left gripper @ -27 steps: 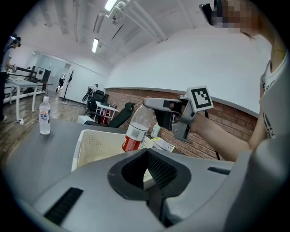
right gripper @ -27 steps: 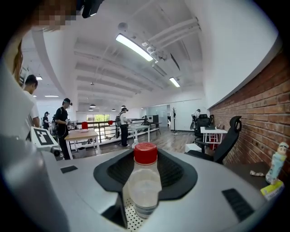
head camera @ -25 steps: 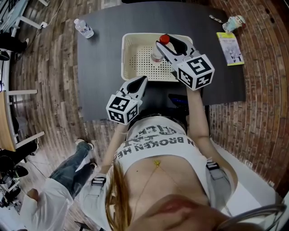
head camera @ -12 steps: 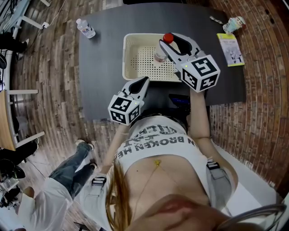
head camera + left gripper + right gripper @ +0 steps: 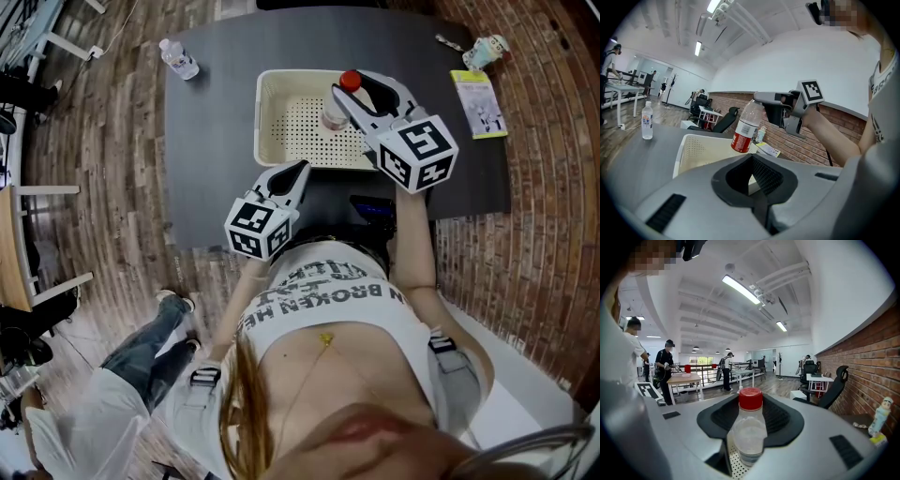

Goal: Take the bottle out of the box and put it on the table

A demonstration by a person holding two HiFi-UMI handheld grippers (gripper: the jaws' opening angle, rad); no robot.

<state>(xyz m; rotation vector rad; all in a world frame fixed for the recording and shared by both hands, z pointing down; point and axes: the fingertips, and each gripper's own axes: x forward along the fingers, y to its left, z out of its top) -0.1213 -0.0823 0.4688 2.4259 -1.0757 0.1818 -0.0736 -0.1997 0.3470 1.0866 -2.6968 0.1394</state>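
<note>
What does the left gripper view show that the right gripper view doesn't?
Left gripper view only: the red label on the bottle, the right gripper seen from outside, holding it tilted over the box, and a second bottle standing on the table. Right gripper view only: the red cap, and that gripper's jaws closed around the bottle's neck. Both: the held bottle and the perforated box.

I'm seeing a clear, glossy plastic bottle [image 5: 332, 118], smooth red cap [image 5: 350, 81]; at twelve o'clock a cream perforated plastic box [image 5: 272, 80]; matt grey table [image 5: 216, 122]; wood-plank floor [image 5: 112, 187].
</note>
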